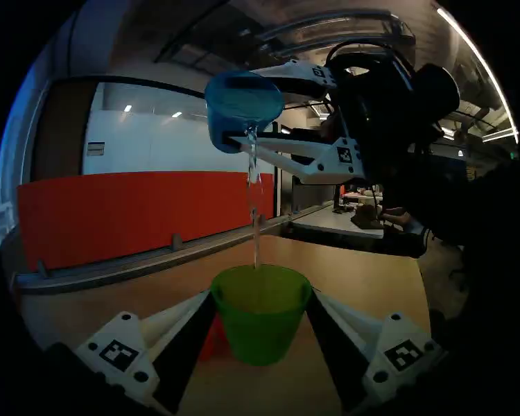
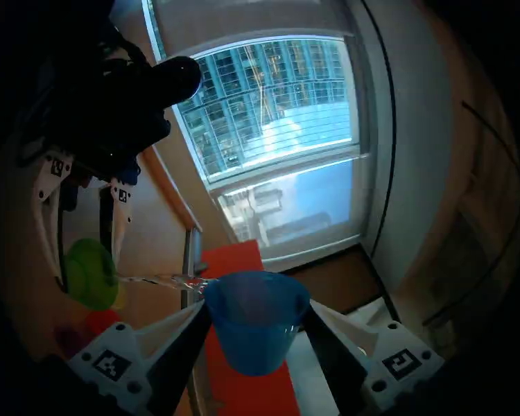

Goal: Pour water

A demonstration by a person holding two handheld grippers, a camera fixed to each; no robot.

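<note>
Wood-topped bench (image 1: 371, 270) stretches ahead of your left jaws, backed by a long red wall panel (image 1: 135, 215). In the right gripper view a tall window (image 2: 281, 139) looking onto city buildings lies ahead of your right jaws. Your left gripper (image 1: 260, 298) has its jaws drawn in around the green cup (image 1: 261, 326), one finger pressing each side. The cup sits upright between them, mouth up. You cannot tell whether its base rests on the bench. Just behind the cup, toward the left-hand finger, a small red object (image 1: 215, 340) peeks out, too hidden to identify. Above and ahead of the left jaws, your right gripper (image 1: 249, 107) clamps the blue cup (image 1: 239, 104) between its two fingers, tipped so the rim faces down toward the green one, and the cups do not touch. A thin stream of water (image 1: 253, 208) falls from the blue cup's lip into the green cup's mouth. In the right gripper view the blue cup (image 2: 255, 333) sits between the right jaws, gripped on both sides. There the water (image 2: 163, 281) leaves its rim toward the green cup (image 2: 90, 274), which lies off to the left of those jaws, between the left gripper's fingers (image 2: 121, 215).
</note>
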